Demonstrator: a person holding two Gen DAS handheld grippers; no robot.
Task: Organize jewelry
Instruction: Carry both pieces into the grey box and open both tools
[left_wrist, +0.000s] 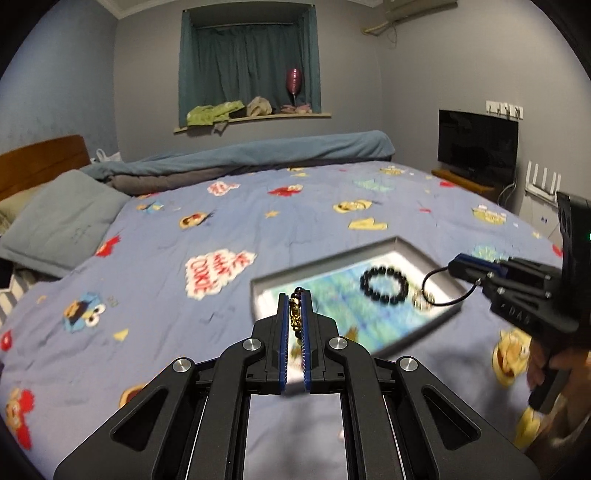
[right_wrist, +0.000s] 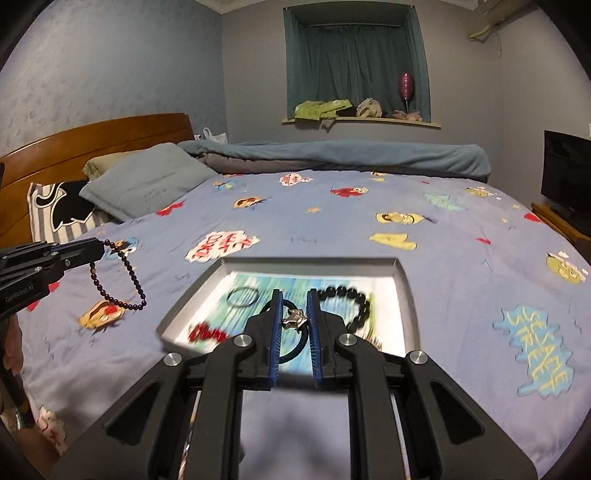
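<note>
A grey tray (left_wrist: 417, 254) (right_wrist: 400, 273) with a blue-green patterned floor lies on the bed. A black bead bracelet (left_wrist: 384, 286) (right_wrist: 360, 304) and a thin dark ring (right_wrist: 242, 296) lie in it. My left gripper (left_wrist: 294, 306) (right_wrist: 98, 249) is shut on a dark bead strand with a gold charm (left_wrist: 294, 314); the strand (right_wrist: 129, 280) hangs left of the tray above the bedspread. My right gripper (right_wrist: 294, 317) (left_wrist: 452, 266) is shut on a black hair tie with a silver star charm (right_wrist: 293, 319) above the tray; its loop (left_wrist: 441, 291) hangs over the tray's right side.
The bed has a blue cartoon-print bedspread (right_wrist: 332, 229), grey pillows (right_wrist: 147, 177) and a rolled blanket (right_wrist: 351, 155) at the far side. A wooden headboard (right_wrist: 92, 136) is at the left, a TV (left_wrist: 476, 146) on a stand at the right.
</note>
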